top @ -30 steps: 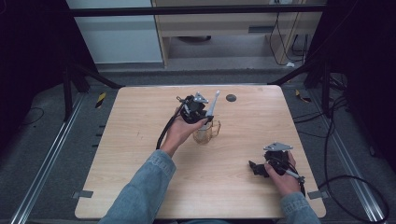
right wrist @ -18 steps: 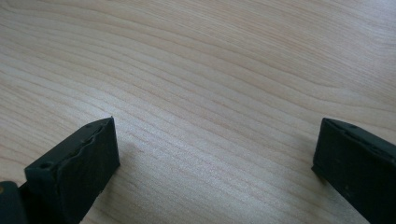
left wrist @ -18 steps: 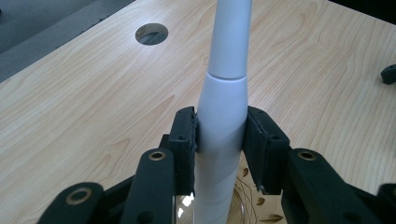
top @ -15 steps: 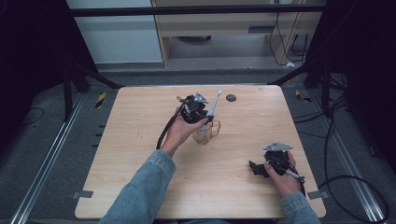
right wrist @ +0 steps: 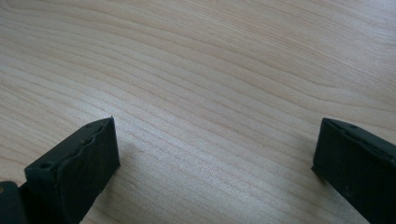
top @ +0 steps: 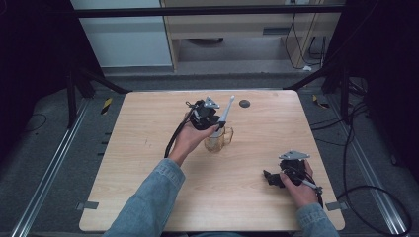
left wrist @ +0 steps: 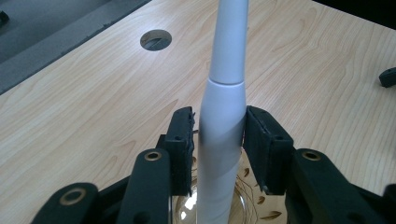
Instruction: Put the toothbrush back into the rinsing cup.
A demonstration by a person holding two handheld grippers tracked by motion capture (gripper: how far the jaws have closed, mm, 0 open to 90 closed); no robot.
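A white toothbrush-like handle [top: 225,111] stands tilted in a small clear glass mug [top: 219,140] near the middle of the wooden table [top: 138,163]. My left gripper [top: 216,126] is held over the mug, and its jaws press both sides of the handle [left wrist: 223,116], just above the mug's rim [left wrist: 250,198]. The thinner neck of the handle rises out of the top of the left gripper view. My right gripper [top: 270,177] rests low at the table's front right. It [right wrist: 215,149] is open wide, with bare wood between the jaws.
A round dark cable hole [top: 244,103] lies in the table behind the mug, and it also shows in the left gripper view [left wrist: 155,39]. A black cable [top: 174,138] trails from the left gripper along the forearm. Beyond the far edge stand cabinets and floor cables.
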